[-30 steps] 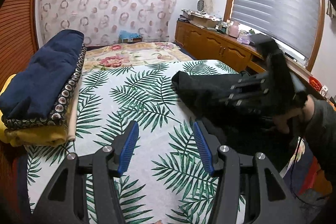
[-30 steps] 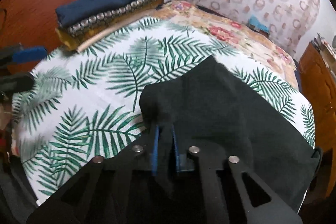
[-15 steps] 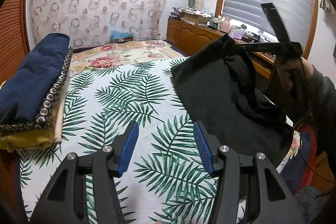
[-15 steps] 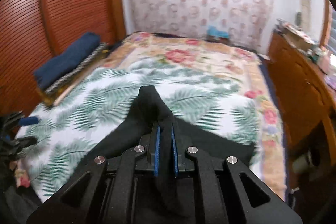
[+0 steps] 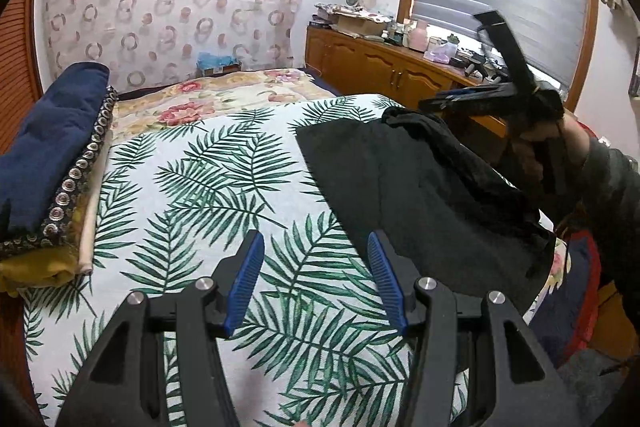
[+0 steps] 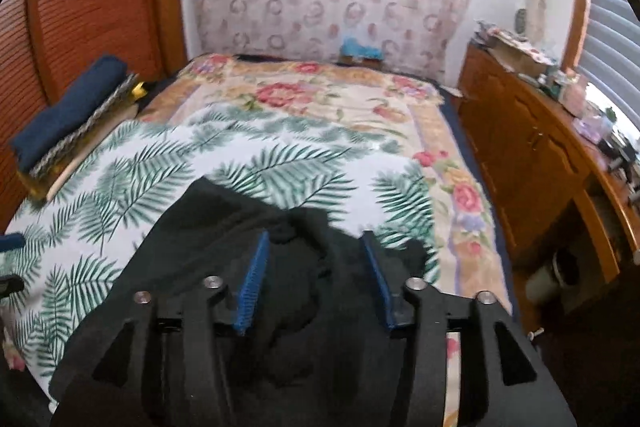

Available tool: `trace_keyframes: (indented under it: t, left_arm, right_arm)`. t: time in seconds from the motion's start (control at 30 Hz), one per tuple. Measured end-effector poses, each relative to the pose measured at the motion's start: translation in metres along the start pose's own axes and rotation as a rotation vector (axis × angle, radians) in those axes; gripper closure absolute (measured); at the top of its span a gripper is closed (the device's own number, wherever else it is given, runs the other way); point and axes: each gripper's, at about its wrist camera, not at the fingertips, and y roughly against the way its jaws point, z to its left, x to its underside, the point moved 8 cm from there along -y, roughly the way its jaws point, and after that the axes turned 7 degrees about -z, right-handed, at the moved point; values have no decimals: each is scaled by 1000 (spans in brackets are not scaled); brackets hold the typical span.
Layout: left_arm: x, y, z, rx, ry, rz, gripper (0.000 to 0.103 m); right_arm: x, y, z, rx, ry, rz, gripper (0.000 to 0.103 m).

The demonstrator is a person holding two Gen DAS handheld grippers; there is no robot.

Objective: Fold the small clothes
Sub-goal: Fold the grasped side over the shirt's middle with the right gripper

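Right gripper (image 6: 314, 277) jaws opening over black garment (image 6: 224, 267), left gripper (image 5: 316, 277) open, folded stack (image 5: 52, 163) nearby

no readable text, label, brand, number or sign in either view, items on the long brown wooden sideboard (image 5: 384, 67) beside the bed too small and blurred to read, nothing printed visible on the black cloth garment (image 5: 420, 187)

Two wrist views, close, sharing bed (image 5: 192, 187)
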Motion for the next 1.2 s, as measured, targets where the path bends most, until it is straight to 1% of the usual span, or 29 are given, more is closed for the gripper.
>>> trace_keyframes:
  t: [0.17,0.33,0.37,0.4,0.43,0.5,0.6,0.67,0.73,0.77,0.83,0.93,0.97,1.0,1.03,1.1,1.17,1.2]
  left_arm:
    - [6,-9,-7,13,-13,24,50]
    - [12,-12,-12,23,-14,38,50]
    - [13,-12,-13,24,-15,39,50]
    - [14,-12,-13,25,-15,39,50]
    - [14,-12,-13,26,-15,39,50]
    - [14,-12,-13,26,-15,39,50]
    - [14,-12,-14,27,-16,39,50]
    - [15,-11,-15,28,-16,38,50]
    - [15,-12,-16,30,-17,38,50]
    - [15,-12,-17,31,-17,38,50]
    - [15,-12,-18,31,-17,39,50]
    - [15,-12,-19,32,-18,42,50]
    - [15,-12,-20,31,-19,42,50]
    - [15,-12,-19,31,-19,42,50]
    - [15,-12,-20,33,-20,42,50]
    - [15,-13,-23,36,-23,42,50]
    - [17,-14,-26,43,-28,45,50]
    - [17,-14,-29,46,-32,47,50]
  right_arm:
    - [14,-27,21,-32,12,49,47]
    - [19,-46,24,-8,50,94,47]
    - [21,-48,23,-9,55,103,52]
    - [23,-49,23,-18,59,115,66]
    - [25,-48,25,-38,65,120,70]
    - [24,-42,27,-55,78,100,92]
    - [16,-22,20,-47,55,39,98]
    - [9,-10,9,-10,44,1,99]
    - [6,-4,-8,67,46,-5,99]
    - [6,-3,-15,86,43,-3,99]
    - [8,-4,-32,118,12,9,99]
    - [16,-6,-48,132,-34,33,98]
    - [18,-5,-49,135,-39,34,92]
    - [19,-4,-50,148,-40,35,83]
    - [21,-2,-50,160,-38,36,79]
    - [23,5,-48,158,-39,24,65]
    - [29,17,-44,144,-43,9,61]
    - [32,22,-41,137,-43,5,60]
